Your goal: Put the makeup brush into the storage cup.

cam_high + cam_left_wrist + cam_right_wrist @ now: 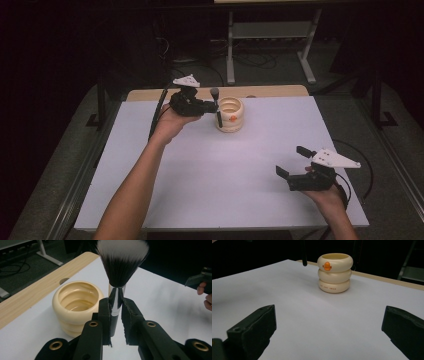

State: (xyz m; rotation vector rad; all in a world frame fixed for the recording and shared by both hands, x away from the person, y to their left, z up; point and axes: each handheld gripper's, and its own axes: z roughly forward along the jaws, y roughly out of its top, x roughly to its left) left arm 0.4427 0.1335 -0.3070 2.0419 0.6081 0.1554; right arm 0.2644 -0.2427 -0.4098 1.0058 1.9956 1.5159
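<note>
A makeup brush [117,285] is clamped upright between the jaws of the left gripper [115,315], the pads pressed against its shiny metal ferrule and dark handle. The bristles, black at the base and white at the tips, are fanned out above the jaws in the left gripper view. In the high view the brush [216,105] is seen held just beside the left rim of a cream ribbed cup [230,114], with the handle's lower end hanging clear of the table and close to the cup's side; whether brush and cup touch cannot be told.

The cup [75,307] is seen standing upright near the far edge of the white table [210,170], its mouth open and its inside glossy. In the right gripper view the cup [334,273] is shown as three stacked rings, an orange mark on the top ring and small lettering on the bottom one.

The left gripper [207,107] is carried in the person's left hand [170,122], raised above the table behind the cup's left side.

Well apart, at the near right of the table, the right gripper [292,161] is held low in the right hand [327,192], its jaws spread wide with nothing between them, pointed towards the cup.

A strip of pale wooden tabletop [270,91] is seen beyond the white surface.
</note>
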